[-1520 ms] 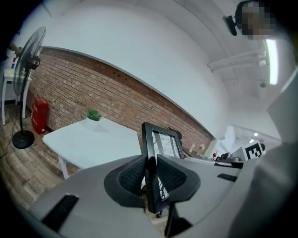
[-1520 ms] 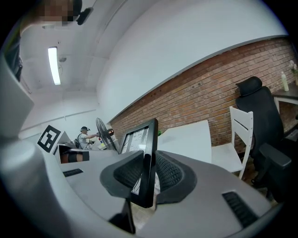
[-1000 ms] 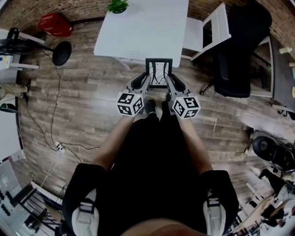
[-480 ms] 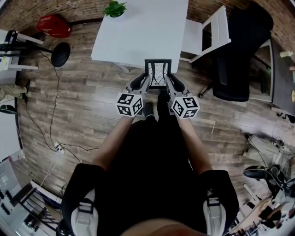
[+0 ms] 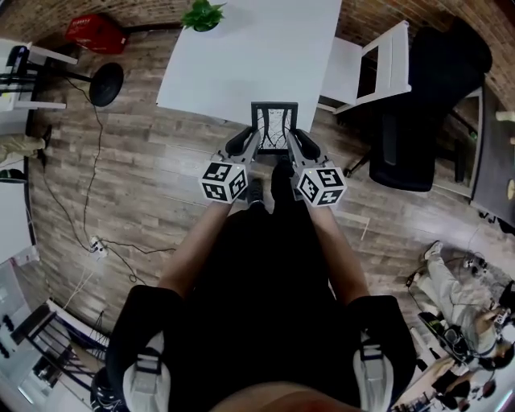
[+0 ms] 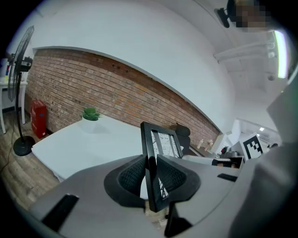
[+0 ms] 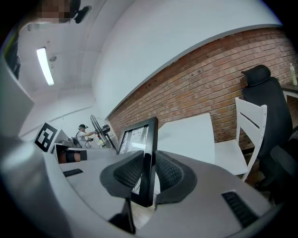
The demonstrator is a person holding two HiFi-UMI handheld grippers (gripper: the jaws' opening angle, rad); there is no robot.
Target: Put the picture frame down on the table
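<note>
Left gripper (image 5: 245, 144), right gripper (image 5: 298, 144) side by side, jaws clamped.

Black picture frame (image 5: 274, 128); white table (image 5: 249, 52)

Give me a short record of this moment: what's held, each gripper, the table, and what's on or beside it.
held: picture frame, black, upright
left gripper: shut on the frame's left edge
right gripper: shut on the frame's right edge
table: white, just ahead; frame not yet set on it
on table: potted plant, far left corner
beside table: white chair, right side
</note>
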